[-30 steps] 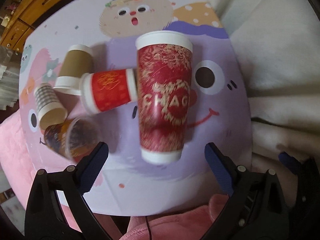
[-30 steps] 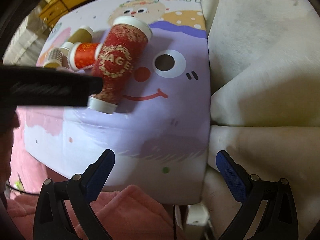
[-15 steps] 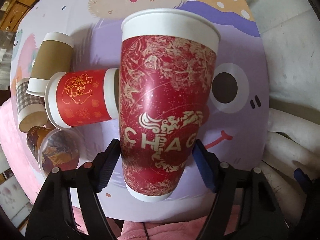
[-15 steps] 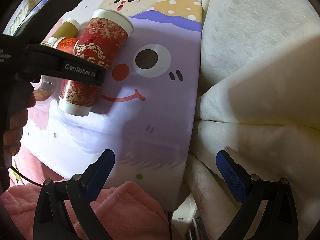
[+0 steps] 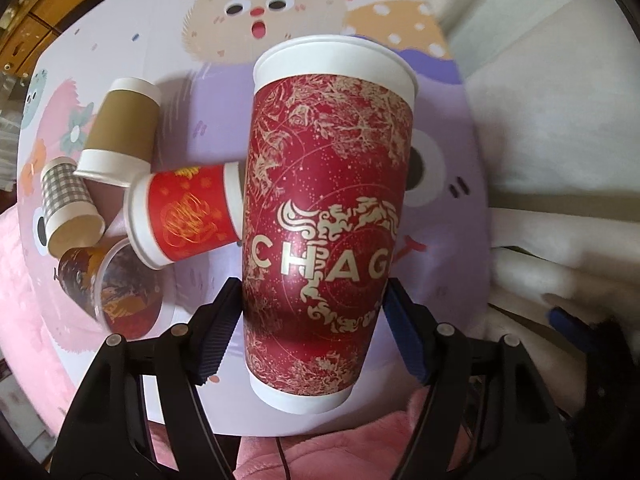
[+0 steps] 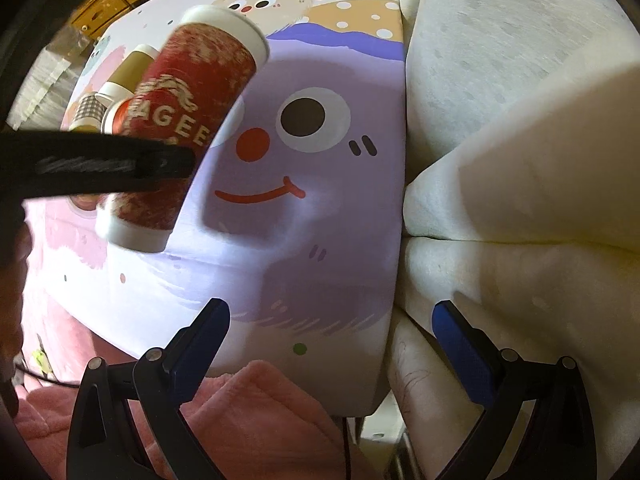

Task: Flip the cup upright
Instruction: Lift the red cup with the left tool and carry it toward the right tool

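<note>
The left gripper (image 5: 314, 326) clamps the big cup (image 5: 326, 220) low on its body, one blue pad on each side near the narrow base. In the right wrist view the cup (image 6: 184, 120) sits clear above the table (image 6: 320, 240), its shadow thrown on the purple print, with the left gripper's black finger (image 6: 96, 168) crossing its lower half. The right gripper (image 6: 330, 344) stands wide with nothing between its pads, hanging over the table's near edge beside the cream cushions (image 6: 520, 160).

The table (image 5: 200, 128) carries a cartoon print: a purple smiling face with a red nose, a beige round-eyed face farther back, pastel shapes at the left. Pink fleece (image 5: 332, 456) lies along the near edge. Wooden drawers (image 5: 36, 12) show at the far left.

The cup is dark red with gold foliage and white bands at both ends. Its lettering reads "CHAG" from the left camera and "AGEE" from the right. Printed at the table's far edge is "GOOD". Writing on the gripper's finger is too blurred to read.

The cup's long axis runs away from the left gripper, wide rim far and higher, base near and lower, tilted rather than upright.

Left of it four smaller cups lie on their sides: a red cup (image 5: 188, 212) just beside it, a brown cup (image 5: 120, 128), a checked cup (image 5: 68, 208) and a clear printed cup (image 5: 108, 284).
</note>
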